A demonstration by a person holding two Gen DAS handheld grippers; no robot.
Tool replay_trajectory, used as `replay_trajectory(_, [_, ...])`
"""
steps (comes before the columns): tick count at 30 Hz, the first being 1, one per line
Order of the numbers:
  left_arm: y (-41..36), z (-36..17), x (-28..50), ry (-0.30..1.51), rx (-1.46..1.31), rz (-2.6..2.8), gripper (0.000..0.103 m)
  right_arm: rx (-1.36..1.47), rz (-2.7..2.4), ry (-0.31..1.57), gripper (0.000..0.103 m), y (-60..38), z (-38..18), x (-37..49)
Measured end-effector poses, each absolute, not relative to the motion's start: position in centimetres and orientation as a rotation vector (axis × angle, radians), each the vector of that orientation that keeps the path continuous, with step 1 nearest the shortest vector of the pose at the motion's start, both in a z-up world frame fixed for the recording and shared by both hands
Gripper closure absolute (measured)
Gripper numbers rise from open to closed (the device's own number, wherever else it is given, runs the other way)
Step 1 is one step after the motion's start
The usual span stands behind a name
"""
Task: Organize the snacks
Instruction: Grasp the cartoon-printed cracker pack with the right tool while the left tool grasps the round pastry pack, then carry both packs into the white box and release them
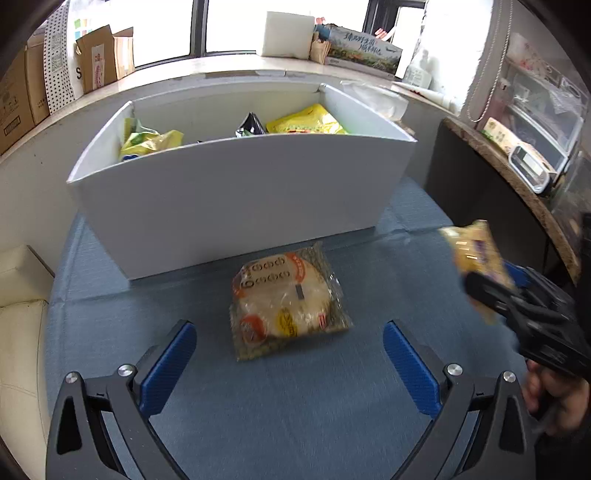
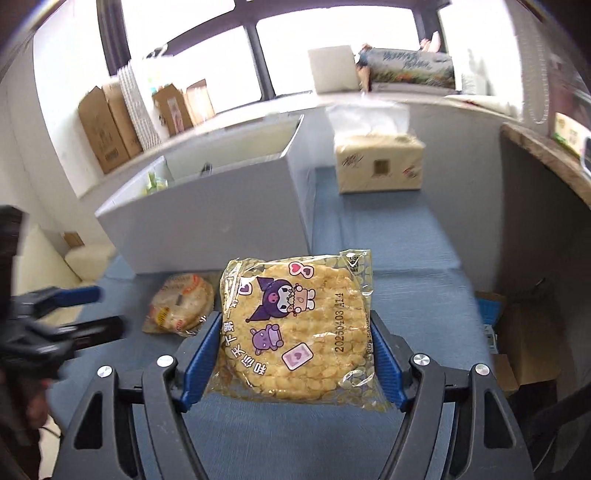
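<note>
Fingers (image 2: 384,354) clamping cartoon-print rice cracker (image 2: 295,332)

Daylight pours in through the far windows (image 1: 229,26), which are blown out to plain white in both views. The blue mat (image 1: 280,413) and white box (image 1: 236,206) are evenly and softly lit, with only faint shadows. The clear wrapper of the held cracker pack (image 2: 295,328) shows small glints. Fisheye bending curves the box rim and sill, and the corners go dark. The right gripper (image 1: 517,291) is motion-blurred in the left view; the right view's far scene is smeared.
</note>
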State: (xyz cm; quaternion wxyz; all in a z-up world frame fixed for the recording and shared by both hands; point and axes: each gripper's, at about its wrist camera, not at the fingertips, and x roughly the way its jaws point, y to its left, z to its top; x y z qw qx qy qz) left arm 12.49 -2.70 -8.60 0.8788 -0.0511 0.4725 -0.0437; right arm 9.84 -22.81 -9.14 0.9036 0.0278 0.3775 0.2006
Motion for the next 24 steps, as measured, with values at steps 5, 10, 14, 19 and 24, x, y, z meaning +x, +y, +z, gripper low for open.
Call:
replay_trajectory(5, [-4.4,-10.8,15.8,1.012,-0.065,-0.042,0.0,0.033,0.368,0.735,0.025,-23.1,-7.6,7.9])
replay_trajectory(10, [-5.2,-13.4,17.5,1.054,-0.047,-0.01,0.0,0.076,0.351,0.72,0.025,-24.0,-7.2,7.2])
replay_trajectory(14, [-5.2,-14.4,17.4,1.056,-0.022,0.013,0.003,0.089,0.36,0.725,0.025,-24.4,-7.4,7.4])
replay_trajectory(19, [-4.8,-13.6,15.9,1.035,-0.027,0.001,0.021,0.091,0.376,0.737,0.024,-24.1,-7.7,7.6])
replay_trajectory(24, [-3.4,-11.5,13.4,0.983,-0.086,-0.037,0.021,0.083,0.394,0.738,0.024,-23.5,-7.8,7.3])
